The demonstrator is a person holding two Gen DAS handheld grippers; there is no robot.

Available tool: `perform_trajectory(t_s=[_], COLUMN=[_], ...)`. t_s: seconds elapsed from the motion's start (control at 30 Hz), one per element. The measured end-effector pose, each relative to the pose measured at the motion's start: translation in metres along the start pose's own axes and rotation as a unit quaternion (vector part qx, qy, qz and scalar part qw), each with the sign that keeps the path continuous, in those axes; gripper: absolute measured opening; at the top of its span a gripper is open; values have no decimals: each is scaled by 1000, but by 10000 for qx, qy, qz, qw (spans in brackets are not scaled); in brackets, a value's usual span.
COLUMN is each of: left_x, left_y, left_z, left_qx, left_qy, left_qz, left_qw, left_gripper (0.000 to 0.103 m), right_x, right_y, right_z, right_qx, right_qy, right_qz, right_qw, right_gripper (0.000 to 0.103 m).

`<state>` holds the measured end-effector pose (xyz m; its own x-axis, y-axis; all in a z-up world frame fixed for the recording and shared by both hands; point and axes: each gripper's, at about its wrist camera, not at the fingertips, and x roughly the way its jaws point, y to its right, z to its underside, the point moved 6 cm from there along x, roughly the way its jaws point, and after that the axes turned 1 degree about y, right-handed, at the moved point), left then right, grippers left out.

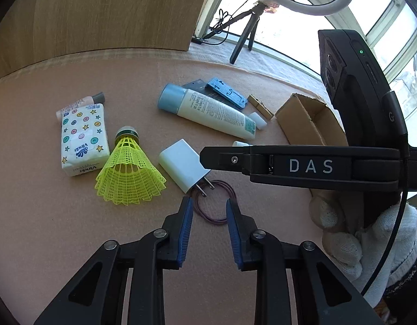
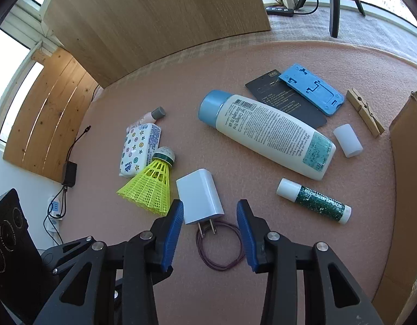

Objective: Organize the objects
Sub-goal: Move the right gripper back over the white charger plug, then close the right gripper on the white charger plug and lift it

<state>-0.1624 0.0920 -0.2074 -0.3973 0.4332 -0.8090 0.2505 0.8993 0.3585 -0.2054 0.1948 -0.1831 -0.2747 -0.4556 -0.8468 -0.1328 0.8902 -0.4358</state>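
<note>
On the pink mat my left gripper [image 1: 208, 205] stands open over a purple elastic loop [image 1: 214, 205], its pads touching nothing. My right gripper [image 2: 209, 211] is open too. The pronged end of a white charger plug [image 2: 199, 197] lies between its blue fingers without touching them, and the loop [image 2: 220, 243] lies just below. Seen side-on in the left wrist view, the right gripper [image 1: 211, 159] reaches over the charger [image 1: 181, 165]. A yellow shuttlecock [image 2: 151, 187] and a tissue pack [image 2: 140, 146] lie to the left.
A lotion bottle [image 2: 268, 132], lip balm [image 2: 314, 200], white cap [image 2: 348, 140], clothespin [image 2: 365, 116], blue plastic holder [image 2: 311, 89] and black card [image 2: 287, 103] lie farther back. An open cardboard box [image 1: 311, 119] stands at the right. A wooden board [image 2: 154, 21] rises behind the mat.
</note>
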Motion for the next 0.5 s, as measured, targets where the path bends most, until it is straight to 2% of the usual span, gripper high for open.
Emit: perform_trajectory(t_s=[0.3,0.5], left_x=[25,34], left_y=[-8,-18], left_z=[-6,-11], left_qx=[-64,-98], left_qy=[-91,-124], left_qz=[-205,-159], left_qw=[9997,9997], left_gripper=[28,28], right_x=[14,29], right_y=[2,2], right_z=[-3,-5], right_qx=[151,259], right_qy=[-310,-515], right_qz=[-246,-454], right_qw=[9991,9973], right_gripper=[36,30])
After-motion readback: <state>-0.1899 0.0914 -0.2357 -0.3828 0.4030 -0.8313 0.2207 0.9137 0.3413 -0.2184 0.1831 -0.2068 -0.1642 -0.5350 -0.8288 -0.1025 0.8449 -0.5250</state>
